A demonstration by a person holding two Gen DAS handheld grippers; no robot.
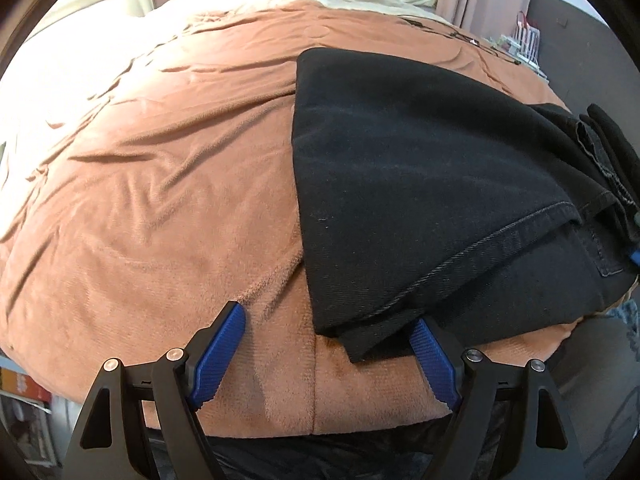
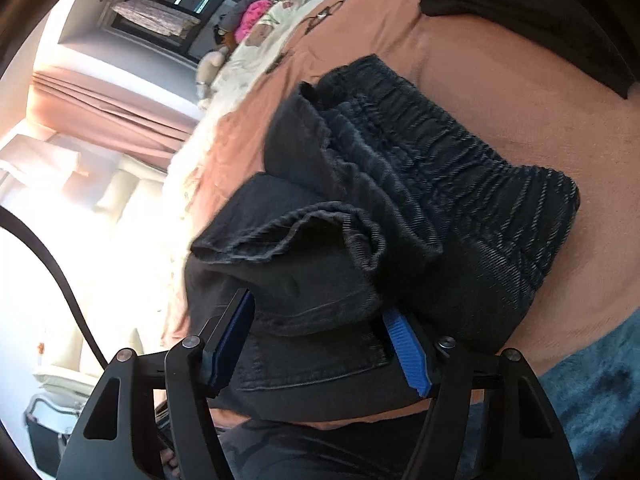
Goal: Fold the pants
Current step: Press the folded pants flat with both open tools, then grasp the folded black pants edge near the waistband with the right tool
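A bed (image 1: 160, 184) under a plush, rust-brown velour blanket (image 1: 140, 240), wrinkled, carries the black denim pants (image 1: 420, 184), folded into a thick stack near its edge; no readable label shows. The elastic ruched waistband (image 2: 460, 160) and a patch pocket (image 2: 320, 360) face the right tongs (image 2: 320, 340), whose ribbed blue pads straddle the folded layers; grip uncertain. The left tongs (image 1: 332, 336) stand spread, one pad partly hidden under the corner.

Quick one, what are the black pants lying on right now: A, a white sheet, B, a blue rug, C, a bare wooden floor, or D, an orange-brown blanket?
D: the folded pants rest on the orange-brown blanket that covers the bed, with blanket showing around them in both wrist views.
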